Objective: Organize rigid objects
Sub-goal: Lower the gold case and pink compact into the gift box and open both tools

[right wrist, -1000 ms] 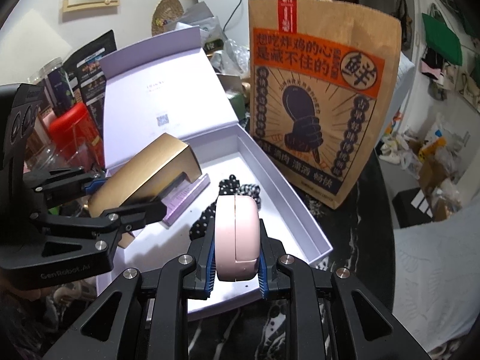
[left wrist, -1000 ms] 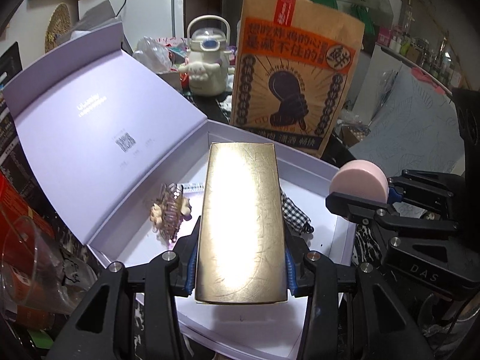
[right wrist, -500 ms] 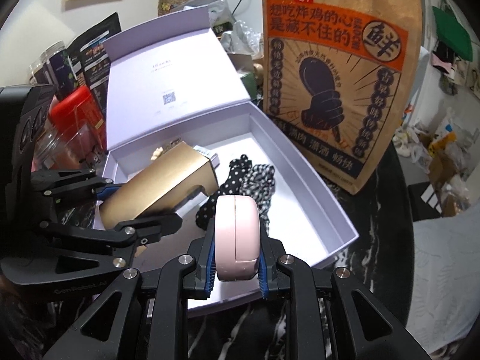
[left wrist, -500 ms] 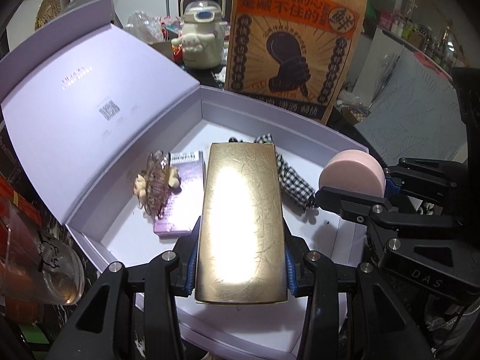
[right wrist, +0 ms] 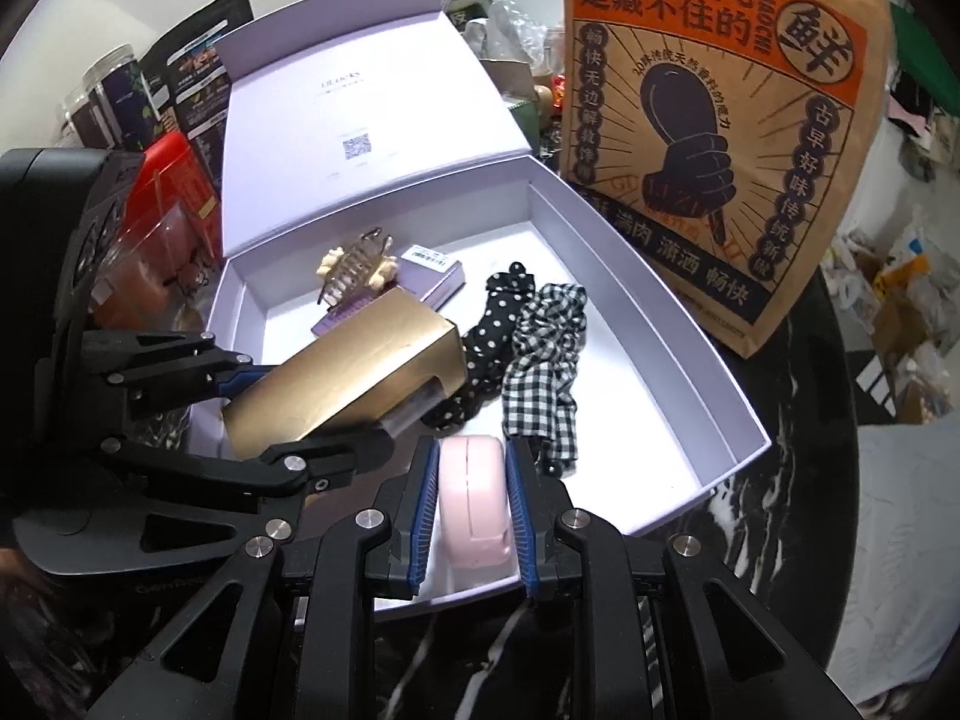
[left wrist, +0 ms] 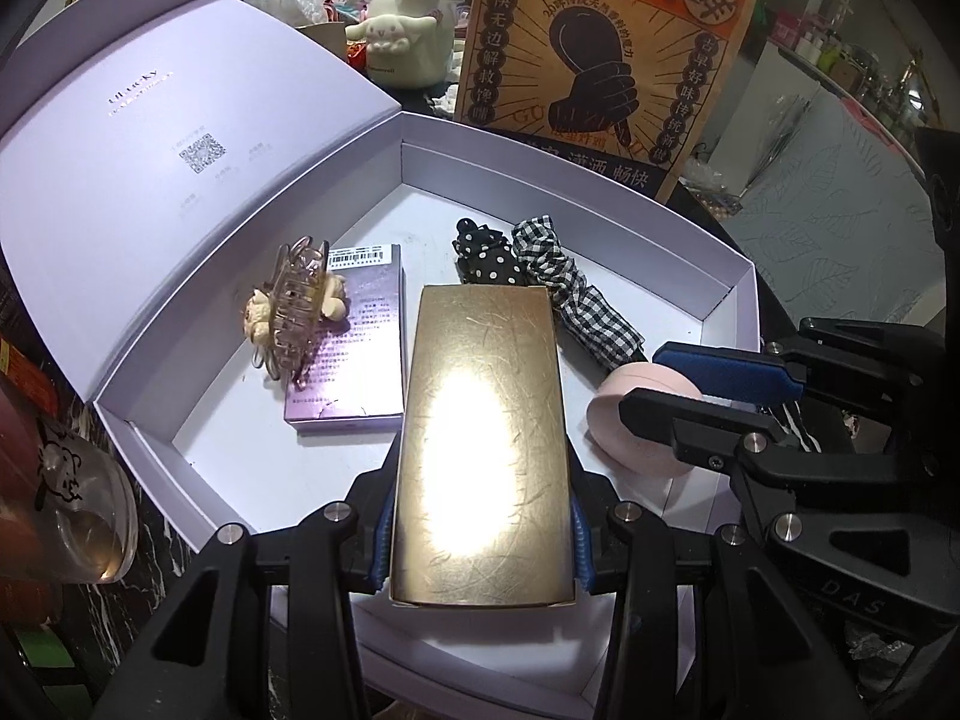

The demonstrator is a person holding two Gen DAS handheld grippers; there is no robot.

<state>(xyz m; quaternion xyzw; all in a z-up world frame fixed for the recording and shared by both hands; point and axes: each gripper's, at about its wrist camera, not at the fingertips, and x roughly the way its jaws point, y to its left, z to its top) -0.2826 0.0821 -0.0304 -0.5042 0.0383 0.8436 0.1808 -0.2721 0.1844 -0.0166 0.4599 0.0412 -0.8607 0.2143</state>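
An open lavender box (left wrist: 690,228) (right wrist: 660,324) holds a hair claw clip (left wrist: 294,312) (right wrist: 354,267), a purple carton (left wrist: 354,354) (right wrist: 432,267) and two scrunchies (left wrist: 540,282) (right wrist: 528,336). My left gripper (left wrist: 480,534) (right wrist: 312,414) is shut on a gold box (left wrist: 480,438) (right wrist: 348,384), held low inside the lavender box. My right gripper (right wrist: 471,504) (left wrist: 708,384) has its jaws parted around a round pink case (right wrist: 474,504) (left wrist: 636,420) that rests on the box floor near the front right; gaps show on both sides.
A big brown paper bag (left wrist: 606,54) (right wrist: 720,138) stands behind the box. A cream kettle (left wrist: 408,30) stands at the back. A clear glass (left wrist: 72,504) is to the left of the box. Jars and a red tin (right wrist: 168,180) are at the left.
Both grippers have moved down and forward into the box. The right jaws have opened and the pink case now sits on the box floor. The left still holds the gold box.
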